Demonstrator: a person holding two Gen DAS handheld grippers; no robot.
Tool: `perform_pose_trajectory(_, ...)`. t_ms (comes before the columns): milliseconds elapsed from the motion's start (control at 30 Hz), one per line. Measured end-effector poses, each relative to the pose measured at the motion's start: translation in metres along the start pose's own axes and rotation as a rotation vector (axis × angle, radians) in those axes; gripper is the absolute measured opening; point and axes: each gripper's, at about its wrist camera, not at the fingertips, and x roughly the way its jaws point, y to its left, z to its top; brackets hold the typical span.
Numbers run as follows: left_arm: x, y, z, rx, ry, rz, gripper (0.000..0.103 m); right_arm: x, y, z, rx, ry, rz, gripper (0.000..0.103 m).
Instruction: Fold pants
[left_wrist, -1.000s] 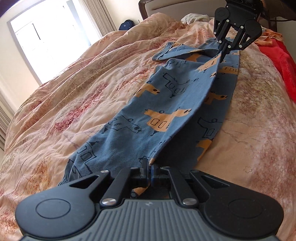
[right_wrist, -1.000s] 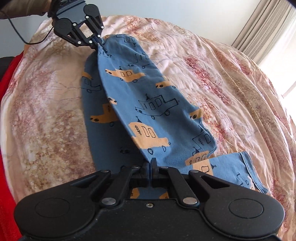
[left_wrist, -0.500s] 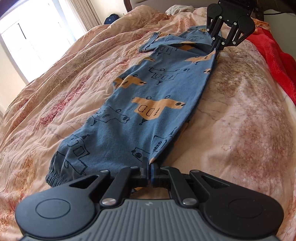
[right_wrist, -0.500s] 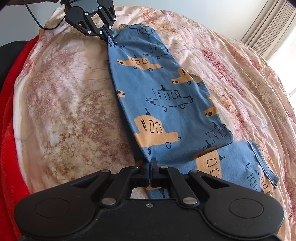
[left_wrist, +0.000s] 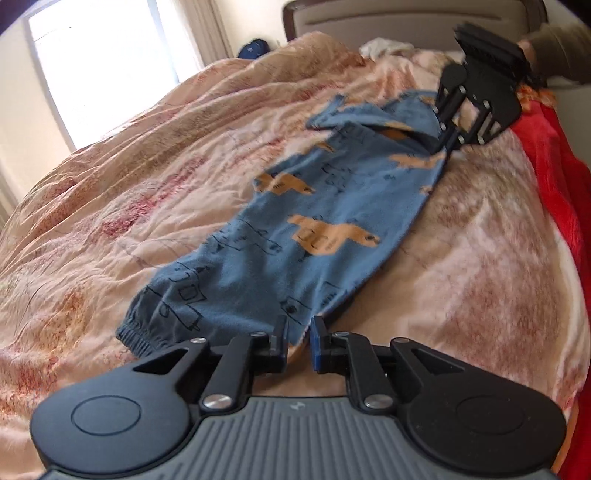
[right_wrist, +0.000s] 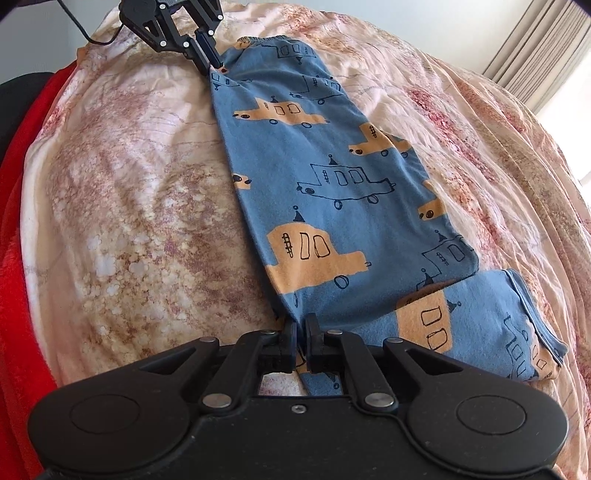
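Now the left tongs (left_wrist: 298, 341) stand apart with a narrow gap, where half a second ago they were pinched on the cuff end of the pants (left_wrist: 321, 229); the blue cloth edge lies in that gap but the pads no longer squeeze it. The pants lie flat on the bed (left_wrist: 147, 177), one leg folded over the other along its length, so the lengthwise fold looks laid down and let go at this end.

At the waist end of the pants the right tongs (right_wrist: 301, 341) also show a thin slit between the pads, with cloth running into it. Whether they still press the fabric or have just let go, I cannot tell. In the earlier views they were closed tight on it.

By my judgement the next fold, cuff toward waist, is what remains.

Hard to make out: the left wrist view is smeared by motion, so the far tongs and waistband blur together. The lower leg is hidden under the upper one. Beside the pants, a red blanket (right_wrist: 14, 258) is cut off by the frame edge.
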Motion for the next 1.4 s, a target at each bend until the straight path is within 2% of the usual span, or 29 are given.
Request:
perform_pose_trajectory(33,-0.002,0.007,0.004,-0.051,-0.032,0.006,0.028,-0.002,-0.002,0.0,0.011,-0.006,-0.001,0.008)
perform_pose_trajectory(67,-0.001,0.012,0.008,-0.082,-0.053,0.018,0.038,-0.005,-0.003,0.001,0.026,-0.013,-0.002,0.009)
perform_pose_trajectory(100,0.002,0.015,0.012,-0.095,-0.061,0.033,0.041,-0.009,-0.005,0.002,0.041,-0.023,-0.003,0.011)
perform_pose_trajectory(233,0.024,0.014,0.022,-0.09,-0.035,0.039,0.042,-0.031,-0.008,0.013,0.069,-0.071,-0.001,0.017)
perform_pose_trajectory(367,0.056,0.0,0.015,-0.029,0.07,0.067,0.044,-0.042,-0.016,0.029,0.1,-0.139,-0.003,0.021)
perform_pose_trajectory(433,0.063,-0.008,0.008,0.005,0.09,0.083,0.045,-0.035,-0.02,0.036,0.111,-0.152,-0.024,0.025)
perform_pose_trajectory(533,0.058,-0.008,0.006,-0.018,0.083,0.088,0.045,-0.011,-0.018,0.035,0.097,-0.109,-0.026,0.025)
perform_pose_trajectory(600,0.05,-0.009,0.009,-0.037,0.07,0.089,0.046,0.01,-0.011,0.024,0.052,-0.014,-0.03,0.025)
perform_pose_trajectory(633,0.045,-0.01,0.013,-0.043,0.055,0.078,0.047,0.013,-0.01,0.017,0.055,-0.004,-0.029,0.025)
perform_pose_trajectory(700,0.039,-0.018,0.023,-0.058,0.017,0.038,0.054,0.003,-0.016,0.009,0.144,-0.044,-0.017,0.025)
perform_pose_trajectory(767,0.038,-0.032,0.041,-0.081,-0.036,-0.032,0.06,-0.019,-0.017,0.002,0.177,-0.099,-0.04,0.037)
perform_pose_trajectory(833,0.045,-0.052,0.063,-0.111,-0.093,-0.112,0.067,-0.04,-0.02,-0.006,0.193,-0.12,-0.069,0.056)
perform_pose_trajectory(867,0.052,-0.063,0.075,-0.138,-0.12,-0.16,0.07,-0.05,-0.023,-0.011,0.197,-0.121,-0.086,0.056)
perform_pose_trajectory(933,0.073,-0.081,0.099,-0.205,-0.157,-0.261,0.07,-0.067,-0.031,-0.021,0.212,-0.108,-0.114,0.057)
perform_pose_trajectory(1033,0.116,-0.101,0.13,-0.351,-0.167,-0.382,0.069,-0.089,-0.053,-0.032,0.226,-0.075,-0.171,0.062)
perform_pose_trajectory(1100,0.147,-0.109,0.145,-0.45,-0.149,-0.429,0.062,-0.101,-0.073,-0.035,0.225,-0.053,-0.205,0.065)
perform_pose_trajectory(1133,0.158,-0.111,0.15,-0.48,-0.138,-0.423,0.062,-0.104,-0.082,-0.034,0.217,-0.04,-0.219,0.067)
perform_pose_trajectory(1200,0.182,-0.115,0.156,-0.539,-0.111,-0.338,0.059,-0.109,-0.104,-0.032,0.193,-0.012,-0.236,0.069)
perform_pose_trajectory(1233,0.189,-0.115,0.158,-0.564,-0.106,-0.319,0.059,-0.11,-0.113,-0.03,0.182,-0.002,-0.24,0.069)
perform_pose_trajectory(1333,0.205,-0.111,0.16,-0.645,-0.121,-0.344,0.059,-0.102,-0.14,-0.023,0.148,0.01,-0.23,0.069)
perform_pose_trajectory(1400,0.211,-0.107,0.16,-0.688,-0.131,-0.388,0.051,-0.086,-0.161,-0.014,0.119,0.021,-0.213,0.069)
